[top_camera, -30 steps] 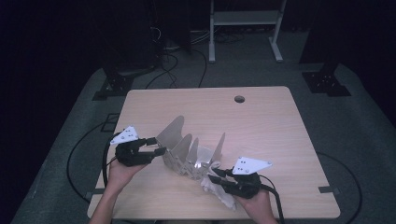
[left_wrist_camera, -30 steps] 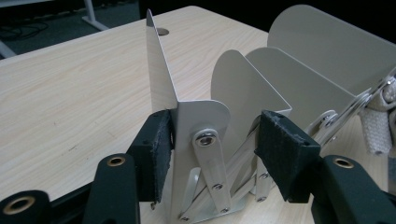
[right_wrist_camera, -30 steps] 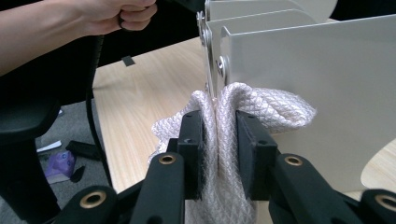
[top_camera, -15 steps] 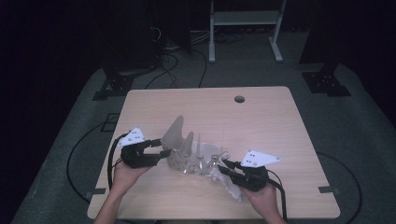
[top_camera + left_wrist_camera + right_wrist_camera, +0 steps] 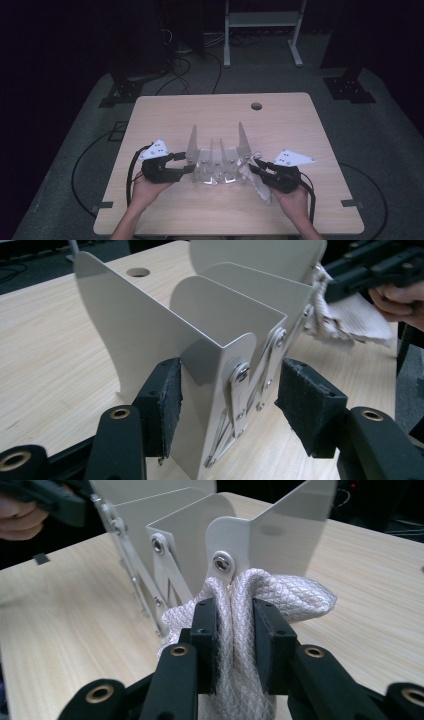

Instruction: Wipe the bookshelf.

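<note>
A person at a wooden table (image 5: 170, 115) wipes a folding metal file rack (image 5: 218, 159) with a white cloth (image 5: 254, 181), a gripper in each hand. Over the past second the rack has swung from a diagonal lie to sit squarely across the near middle of the table, and both hands have shifted sideways with it; the right gripper (image 5: 256, 170) and cloth have come in against the rack's right end. That suggests the wiping is under way, with the rack being turned to offer a fresh face.

The right gripper (image 5: 235, 625) has its jaws clamped on a bunched fold of the cloth (image 5: 240, 645), pressed just below a rivet on the rack's end plate. The left gripper (image 5: 227, 390) has its jaws apart, straddling the rack's left end (image 5: 215, 385): one pad looks to touch the metal wall, the other stands clear of the hinge bars, so it steadies more than grips.

Whether the cloth rubs the metal or merely rests on it is hard to tell. The rack's far plates are cut off at the top of both gripper views, and the room beyond the table lies in darkness.
</note>
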Demonstrator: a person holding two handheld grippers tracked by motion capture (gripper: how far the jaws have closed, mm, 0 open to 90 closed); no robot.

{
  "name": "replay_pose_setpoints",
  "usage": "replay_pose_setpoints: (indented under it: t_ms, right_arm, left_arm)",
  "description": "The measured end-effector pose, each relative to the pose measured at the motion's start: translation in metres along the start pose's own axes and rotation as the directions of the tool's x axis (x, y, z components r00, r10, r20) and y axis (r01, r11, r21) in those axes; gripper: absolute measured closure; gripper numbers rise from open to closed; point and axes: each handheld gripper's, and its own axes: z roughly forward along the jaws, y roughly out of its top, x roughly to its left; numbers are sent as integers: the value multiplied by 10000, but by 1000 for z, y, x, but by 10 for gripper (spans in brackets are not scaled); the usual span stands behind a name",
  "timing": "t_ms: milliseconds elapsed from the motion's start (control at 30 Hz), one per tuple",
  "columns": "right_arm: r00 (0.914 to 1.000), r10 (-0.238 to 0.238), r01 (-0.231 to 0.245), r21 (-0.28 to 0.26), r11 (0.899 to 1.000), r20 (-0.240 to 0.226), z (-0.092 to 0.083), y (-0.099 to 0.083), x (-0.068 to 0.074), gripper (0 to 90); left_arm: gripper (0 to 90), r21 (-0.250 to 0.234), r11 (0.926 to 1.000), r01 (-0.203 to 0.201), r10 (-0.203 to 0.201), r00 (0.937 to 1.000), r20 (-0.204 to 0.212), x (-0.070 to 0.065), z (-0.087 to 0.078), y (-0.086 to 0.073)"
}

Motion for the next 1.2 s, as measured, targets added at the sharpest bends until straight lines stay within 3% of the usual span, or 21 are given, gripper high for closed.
replay_pose_setpoints:
  t_ms: [367,900,1200]
  right_arm:
    - [9982,279,-277,-28,9996,530,-4,1,-26,724]
    - [9951,453,-449,-72,9990,875,-5,4,-46,723]
    - [9942,560,-549,-154,9984,922,-4,4,-51,723]
  left_arm:
    - [424,145,9996,-253,247,9988,420,-16,13,3]
    - [420,286,9982,-526,499,9948,883,-30,28,8]
    - [406,341,9978,-577,540,9935,1001,-31,32,9]
